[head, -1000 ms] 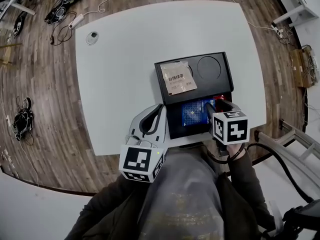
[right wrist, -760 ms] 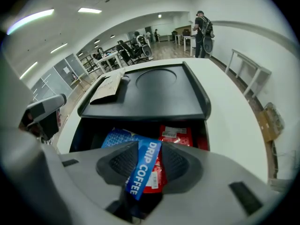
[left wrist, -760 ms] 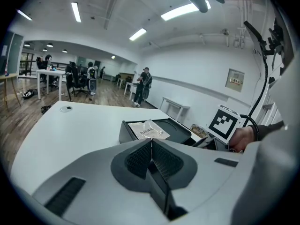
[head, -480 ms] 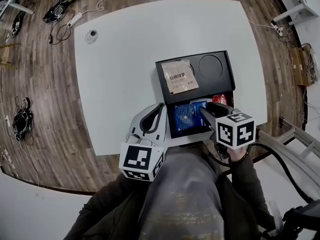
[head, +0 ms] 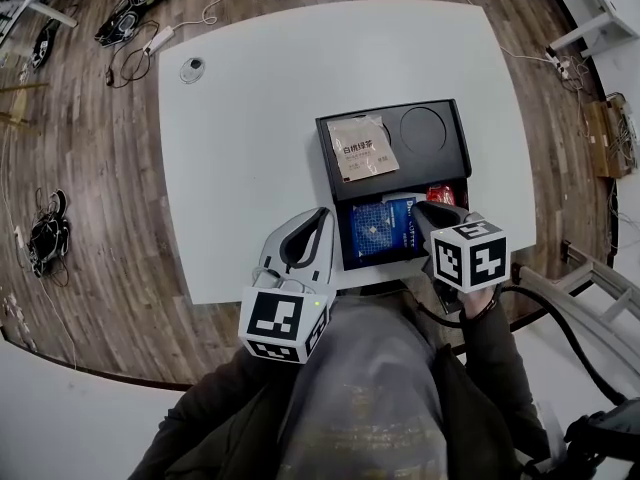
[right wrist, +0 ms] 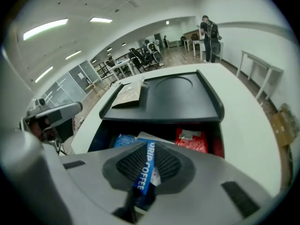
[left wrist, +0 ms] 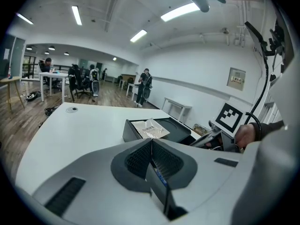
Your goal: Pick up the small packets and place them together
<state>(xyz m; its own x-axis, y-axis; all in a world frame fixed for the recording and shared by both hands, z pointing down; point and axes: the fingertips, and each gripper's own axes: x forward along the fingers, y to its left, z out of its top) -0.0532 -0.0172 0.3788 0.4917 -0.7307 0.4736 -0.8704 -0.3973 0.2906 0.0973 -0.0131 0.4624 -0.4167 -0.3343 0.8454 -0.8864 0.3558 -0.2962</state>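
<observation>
A black box (head: 340, 230) with a flat lid tray (head: 450, 153) stands near the table's front edge. A beige packet (head: 362, 149) lies on the lid, seen also as the beige packet (right wrist: 127, 93). Blue packets (head: 378, 228) and a red packet (head: 440, 195) lie in the open compartment. My right gripper (right wrist: 149, 149) hangs over that compartment. Its jaws have just been closing and now pinch a blue drip-coffee packet (right wrist: 143, 171) edge-on. My left gripper (head: 322, 214) rests at the box's left side with its jaws together (left wrist: 151, 146); a thin dark strip shows behind the pads.
The white table (head: 250, 148) stretches left and beyond the box, with a small round disc (head: 191, 69) at its far left. Cables and gear (head: 135, 8) lie on the wooden floor. People stand far off in the room (left wrist: 143, 86).
The right gripper's jaws stood open over the blue packets and are now shut on one. The left gripper has stayed where it was.
</observation>
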